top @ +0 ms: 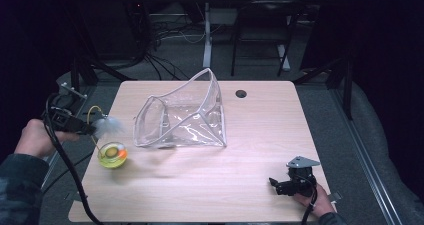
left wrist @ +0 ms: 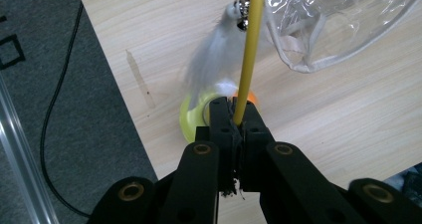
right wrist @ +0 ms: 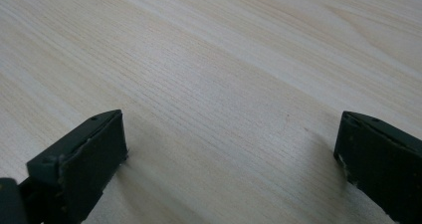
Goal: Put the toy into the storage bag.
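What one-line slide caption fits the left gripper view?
Left claw shut on a yellow wand with white feather, beside a clear pouch.

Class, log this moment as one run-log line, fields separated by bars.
left gripper: shut on yellow wand | feather toy: beside round yellow base | clear bag: mid-table | right gripper: open, over bare table

The high view looks forward and down from above the near edge of the table (top: 210, 185), taking in the whole top and the floor beyond. The left gripper view looks close along its jaws at the table's left edge, sharing the clear bag (left wrist: 343, 25) (top: 182, 117) with the high view. The right gripper view sits very low, close over bare wood.
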